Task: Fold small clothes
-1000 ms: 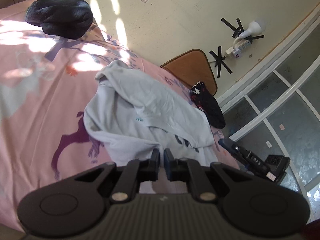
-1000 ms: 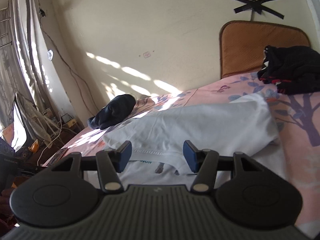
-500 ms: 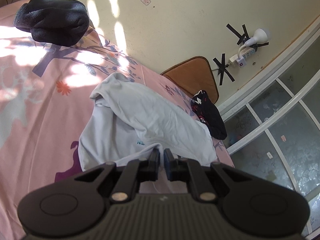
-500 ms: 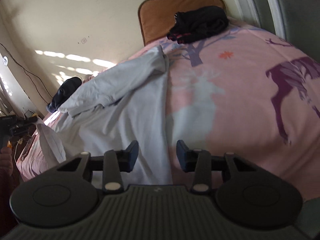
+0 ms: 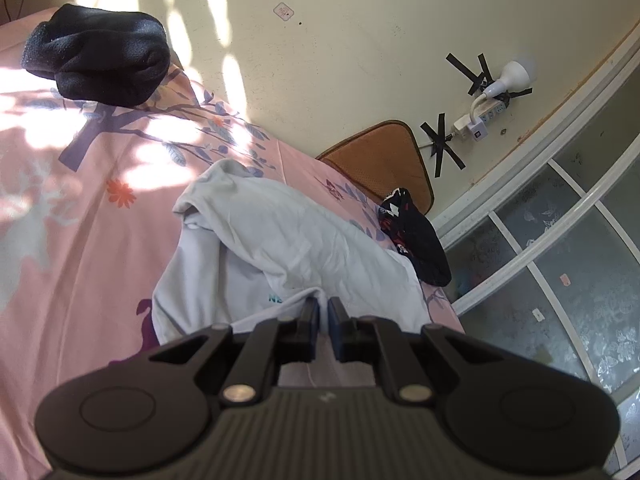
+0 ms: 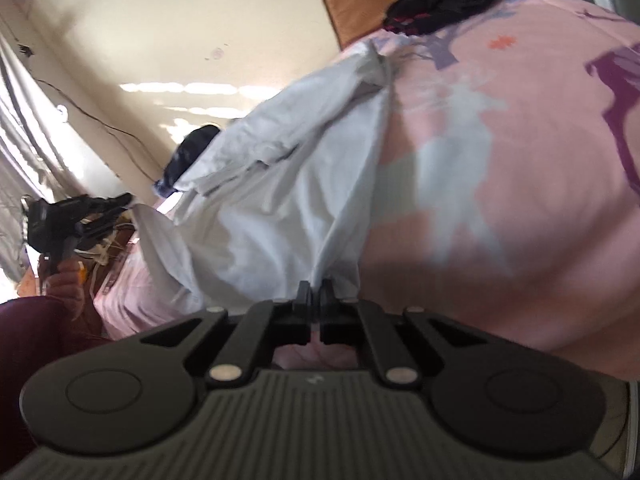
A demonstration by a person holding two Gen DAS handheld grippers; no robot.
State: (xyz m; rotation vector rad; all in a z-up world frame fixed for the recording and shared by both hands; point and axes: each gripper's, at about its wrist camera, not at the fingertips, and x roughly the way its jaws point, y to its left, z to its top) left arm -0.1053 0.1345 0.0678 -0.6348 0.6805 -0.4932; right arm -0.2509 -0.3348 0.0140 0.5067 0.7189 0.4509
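Since the earlier frame, the right gripper has swung from the middle of the white shirt to its near edge, and its jaws, then wide apart, are closing with a bunched corner of cloth between them; the pads appear to press on it already. Left gripper remains where it was, fingers together and clamped on another part of the same near edge. White shirt: lies crumpled on the pink bedsheet, its top half folded back over itself, its long axis running away from both grippers toward the wall. Both held corners lie at the near end, the left seen in the right wrist view raised off the sheet and off to the side. Judged next step: with both near corners held and roughly equally close, the cloth can be lifted and carried forward along that axis. Black bundle sits in sunlight at the far left of the bed; dark patterned garment lies by the brown cushion, well apart from the shirt.
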